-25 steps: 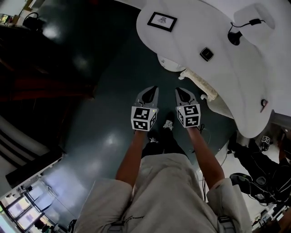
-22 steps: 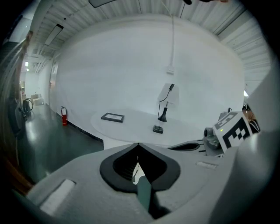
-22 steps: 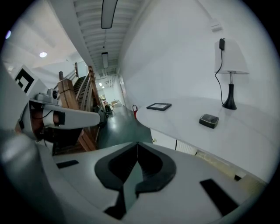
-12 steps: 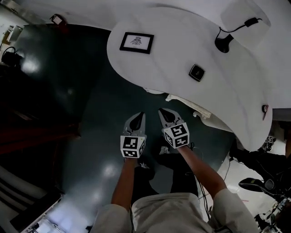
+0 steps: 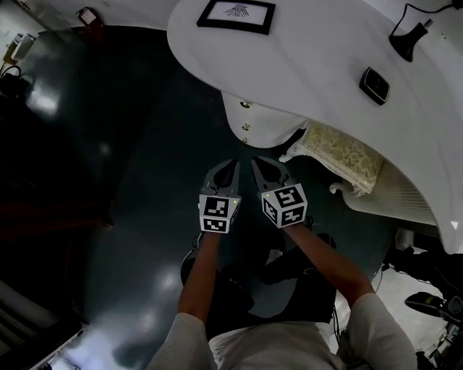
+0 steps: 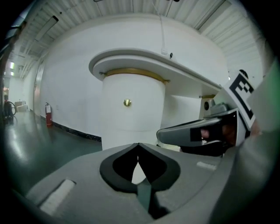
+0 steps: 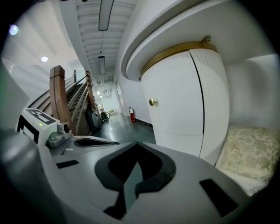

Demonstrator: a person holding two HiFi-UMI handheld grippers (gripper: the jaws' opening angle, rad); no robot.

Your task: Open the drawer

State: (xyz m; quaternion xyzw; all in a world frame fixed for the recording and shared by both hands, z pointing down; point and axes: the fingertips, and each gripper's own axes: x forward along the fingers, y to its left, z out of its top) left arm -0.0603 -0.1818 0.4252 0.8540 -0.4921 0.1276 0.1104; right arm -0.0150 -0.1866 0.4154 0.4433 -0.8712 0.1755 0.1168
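Left claw (image 5: 232, 163) and right claw (image 5: 255, 161) are pressed together, empty; the rigid drawer (image 6: 131, 120) probably wants a pinch on its slippery brass knob (image 6: 127, 103).

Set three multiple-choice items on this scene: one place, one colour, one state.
1. Where is the black-framed picture? A the dark floor; B the white curved desk top; C the cream cushion.
2. What colour is the round knob on the white rounded cabinet? A red; B blue; C brass.
3. The left hand-held gripper is: A shut, empty; B wide open; C clamped on a knob.
Key: B, it lies flat on the desk; C, it gleams gold; A, its jaw tips meet with nothing between.
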